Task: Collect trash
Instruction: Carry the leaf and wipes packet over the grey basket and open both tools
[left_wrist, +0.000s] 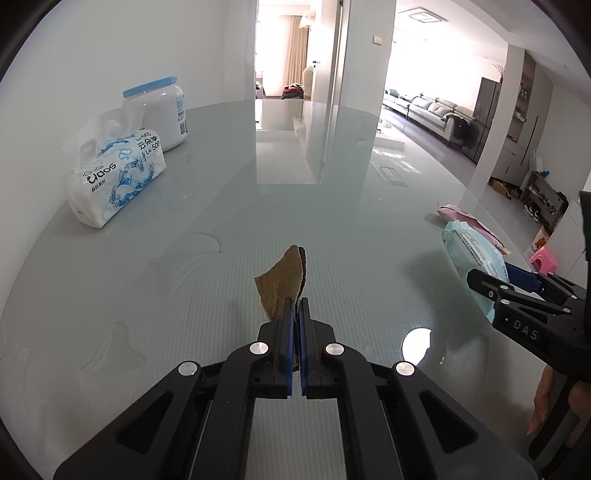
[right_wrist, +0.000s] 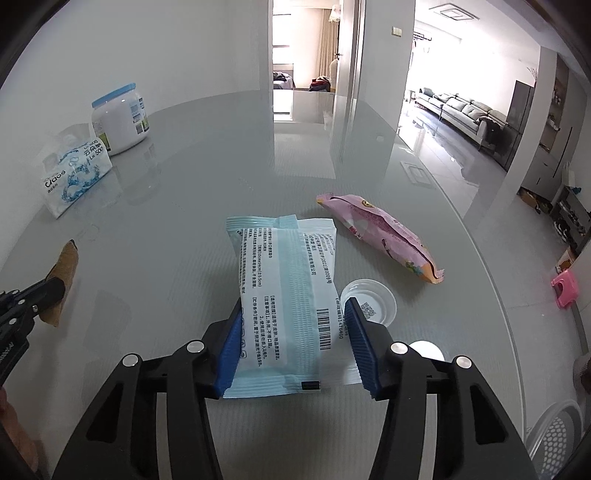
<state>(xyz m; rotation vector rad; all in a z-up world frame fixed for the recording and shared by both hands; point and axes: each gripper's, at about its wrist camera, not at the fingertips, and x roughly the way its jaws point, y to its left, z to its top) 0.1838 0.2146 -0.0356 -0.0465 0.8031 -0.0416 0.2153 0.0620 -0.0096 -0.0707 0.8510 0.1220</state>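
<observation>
A: Bench (right_wrist: 184, 192) contents, left to right?

B: Far left by the wall: tissue pack (left_wrist: 116, 175), white jar (left_wrist: 162, 110) with blue lid just behind it. Both upright, touching or nearly so.

A: Left tongs?

B: My left tongs (left_wrist: 298, 306) are pressed together on a brown scrap (left_wrist: 282, 275). The scrap stands up out of the tips, tilted; its lower edge is at or just above the glass, I cannot tell which.

A: Right tongs?

B: My right tongs (right_wrist: 295, 314) straddle a pale blue packet (right_wrist: 286, 295), printed side up, lying flat on the bench. No earlier view to compare. Left pad (right_wrist: 231, 347) touches the packet's edge; right pad (right_wrist: 364, 343) sits at the other edge. Contact on that side I cannot confirm, so grip is not established.

A: Beyond that?

B: Clear plastic lid (right_wrist: 373, 301) just right of the packet, partly behind the right finger. Pink wrapper (right_wrist: 380, 236) farther back and right, apart from the packet, near the bench rim. Mesh basket (right_wrist: 554, 439) at lower right, off the bench edge.
</observation>
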